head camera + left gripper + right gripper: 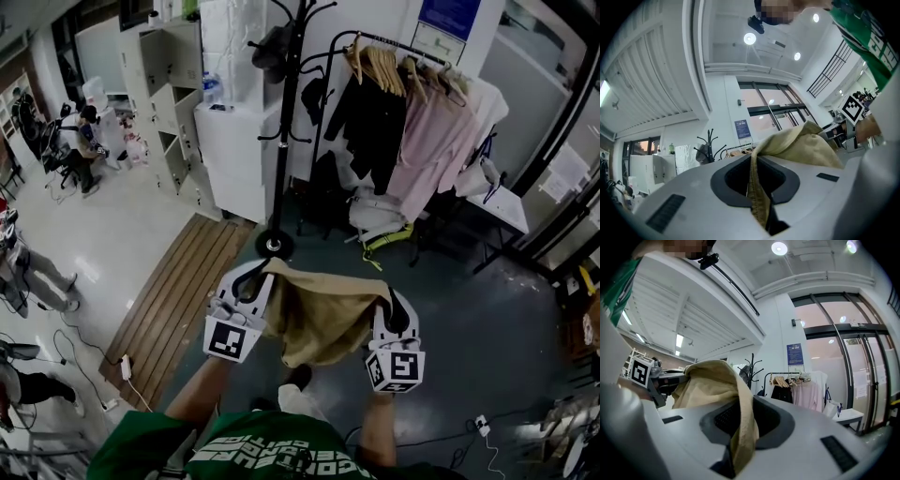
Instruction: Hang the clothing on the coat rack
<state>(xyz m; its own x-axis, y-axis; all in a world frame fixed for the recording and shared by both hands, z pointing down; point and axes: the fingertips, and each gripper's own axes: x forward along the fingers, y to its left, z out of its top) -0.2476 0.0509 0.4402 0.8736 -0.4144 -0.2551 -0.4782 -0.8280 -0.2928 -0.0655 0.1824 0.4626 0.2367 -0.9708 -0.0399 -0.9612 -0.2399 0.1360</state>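
Head view looks steeply down; both gripper views look closely along their fingers (684, 187) toward the coat rack (284, 141) all share.

Tan garment (323, 319) hangs bunched in midair, apart from the upright black coat rack (287, 141).

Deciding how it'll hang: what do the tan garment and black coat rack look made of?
Garment: soft matte woven cloth, maybe cotton; it creases and sags limply. Coat rack: likely painted metal, black with slight sheen; thin pole, curved hooks, round base.
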